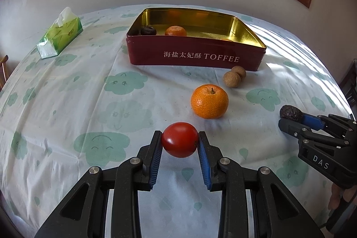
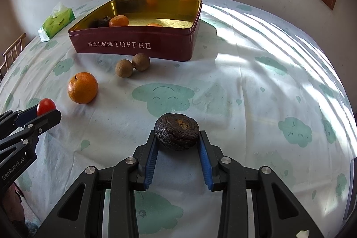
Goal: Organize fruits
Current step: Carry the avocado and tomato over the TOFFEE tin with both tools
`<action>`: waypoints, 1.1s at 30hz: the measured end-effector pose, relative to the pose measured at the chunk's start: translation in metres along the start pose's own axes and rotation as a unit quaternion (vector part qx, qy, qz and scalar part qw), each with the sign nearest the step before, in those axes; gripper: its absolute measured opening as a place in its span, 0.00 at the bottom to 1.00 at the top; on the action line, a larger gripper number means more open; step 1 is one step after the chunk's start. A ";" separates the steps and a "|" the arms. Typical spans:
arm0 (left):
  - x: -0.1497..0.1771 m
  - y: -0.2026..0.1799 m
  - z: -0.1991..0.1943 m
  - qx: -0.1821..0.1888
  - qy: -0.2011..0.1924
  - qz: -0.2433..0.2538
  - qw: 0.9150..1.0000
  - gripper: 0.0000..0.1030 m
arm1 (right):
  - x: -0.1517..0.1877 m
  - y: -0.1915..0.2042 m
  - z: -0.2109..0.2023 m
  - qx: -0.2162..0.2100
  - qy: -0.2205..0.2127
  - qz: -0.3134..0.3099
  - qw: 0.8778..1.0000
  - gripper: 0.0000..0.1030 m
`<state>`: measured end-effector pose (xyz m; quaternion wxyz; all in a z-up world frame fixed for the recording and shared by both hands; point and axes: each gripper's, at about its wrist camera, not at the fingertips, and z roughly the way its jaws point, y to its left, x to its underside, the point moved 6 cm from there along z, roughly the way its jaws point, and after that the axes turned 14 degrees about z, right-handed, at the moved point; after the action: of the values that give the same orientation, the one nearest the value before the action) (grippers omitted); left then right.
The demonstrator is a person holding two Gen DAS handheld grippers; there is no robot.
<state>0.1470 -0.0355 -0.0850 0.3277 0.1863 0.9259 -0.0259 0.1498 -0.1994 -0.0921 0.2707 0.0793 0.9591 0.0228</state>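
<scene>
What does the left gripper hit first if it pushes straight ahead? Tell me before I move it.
Probably the red toffee tin, at its front wall. The left gripper, shut on the tomato, points at it; the orange sits slightly right and might be grazed. Depth is unclear.

Small glossy red tomato (image 1: 179, 142) clamped between left gripper (image 1: 179, 144) pads, above cloth. Dark wrinkled round fruit (image 2: 177, 134) pinched in right gripper (image 2: 177, 137). Stemmed orange mandarin (image 1: 209, 101) on cloth; two brown round longans (image 1: 234, 76) touching, near red toffee tin (image 1: 196, 52) holding mandarins, dark fruit.
</scene>
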 end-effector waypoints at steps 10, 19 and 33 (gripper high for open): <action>-0.006 0.014 -0.002 -0.011 -0.004 -0.012 1.000 0.32 | -0.004 0.006 -0.005 -0.006 -0.003 -0.001 1.000 0.31; -0.014 0.026 -0.001 -0.022 -0.006 -0.020 1.000 0.32 | -0.014 0.008 -0.010 -0.015 -0.009 0.004 1.000 0.31; -0.048 0.045 -0.001 -0.032 -0.029 -0.016 0.999 0.32 | -0.047 0.019 -0.016 -0.030 -0.031 0.006 0.999 0.31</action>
<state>0.1970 -0.0097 -0.0510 0.3597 0.1599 0.9193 -0.0068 0.1838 -0.1888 -0.0527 0.3023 0.0773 0.9487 0.0512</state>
